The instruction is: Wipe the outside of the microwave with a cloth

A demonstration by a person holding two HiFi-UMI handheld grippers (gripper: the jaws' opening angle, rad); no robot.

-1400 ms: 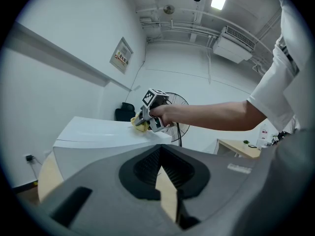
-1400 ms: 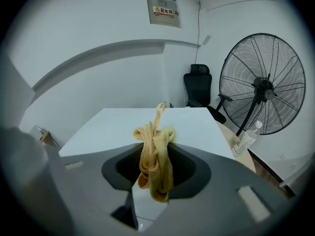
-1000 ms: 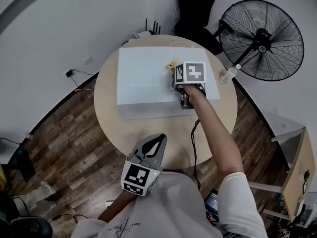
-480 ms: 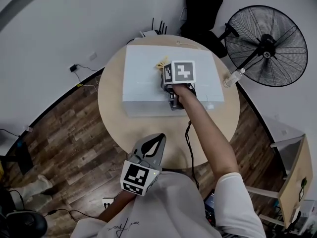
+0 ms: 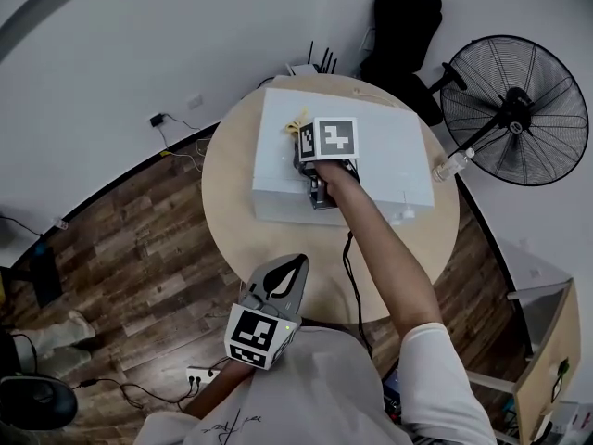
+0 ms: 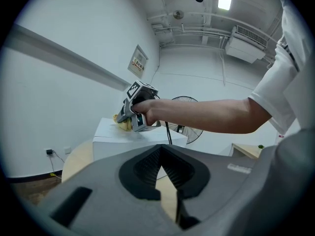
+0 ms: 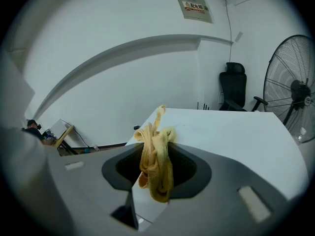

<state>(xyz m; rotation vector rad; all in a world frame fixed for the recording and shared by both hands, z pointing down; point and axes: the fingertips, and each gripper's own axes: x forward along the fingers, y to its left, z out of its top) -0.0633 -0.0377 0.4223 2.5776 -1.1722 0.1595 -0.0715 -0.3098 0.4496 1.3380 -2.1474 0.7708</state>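
Seen from above: round table (image 5: 232,216) with a pale wood-look top, on a dark plank floor. Centred on it, the microwave (image 5: 380,151), a plain white box with a smooth matte top and no legible brand.

Right gripper (image 5: 304,145) reached out over the microwave's top, near its left part, its marker cube patterned with black and white squares. Jaws clamped on a yellow cloth (image 7: 155,163): soft, ropey folds bunched into a narrow hanging wad, one strand sticking up past the jaws, the bundle resting against the white top.

Left gripper (image 5: 298,267) held low and close to the person's white shirt, near the table's front edge and well apart from the microwave. Grey moulded jaws with dark ribbed pads, brought together to a thin slit, nothing between them.

At the table's right rim, a clear plastic bottle (image 5: 451,165), standing upright (contents not discernible). Beyond it, a black pedestal fan (image 5: 517,109) with a round wire cage. By the wall, a black office chair (image 5: 408,26) and a white router (image 5: 313,66) with dark antennas.

High on the wall, a rectangular sign (image 7: 197,6) with a red band; print too small to read.
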